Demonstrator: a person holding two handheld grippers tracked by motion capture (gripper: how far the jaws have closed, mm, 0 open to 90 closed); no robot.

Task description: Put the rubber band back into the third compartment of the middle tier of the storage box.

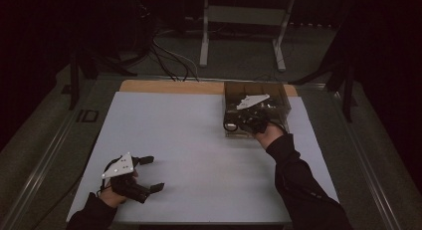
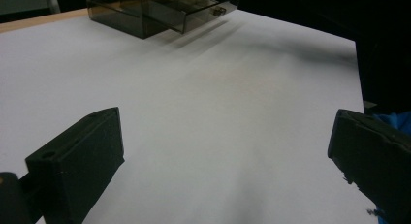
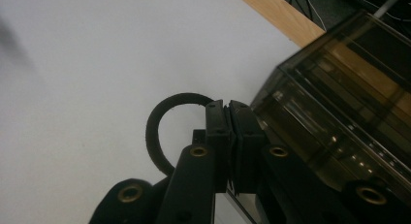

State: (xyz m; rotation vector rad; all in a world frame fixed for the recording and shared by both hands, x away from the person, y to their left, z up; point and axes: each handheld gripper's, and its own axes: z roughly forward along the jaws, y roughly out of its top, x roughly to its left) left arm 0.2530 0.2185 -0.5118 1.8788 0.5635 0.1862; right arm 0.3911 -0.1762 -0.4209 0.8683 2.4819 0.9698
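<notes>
White table [image 1: 199, 140] — right claw [image 3: 228, 105] pinching ring [image 3: 160, 118]

The bench [image 1: 199, 155] has a pale, white-grey top, and a strip of bare wood [image 1: 169, 86] runs along its far edge. A smoky, see-through plastic box [image 1: 278, 98] stands on the bench at the far right, touching that wood strip. Its drawer [image 2: 194, 13] is pulled out toward the near side.
</notes>
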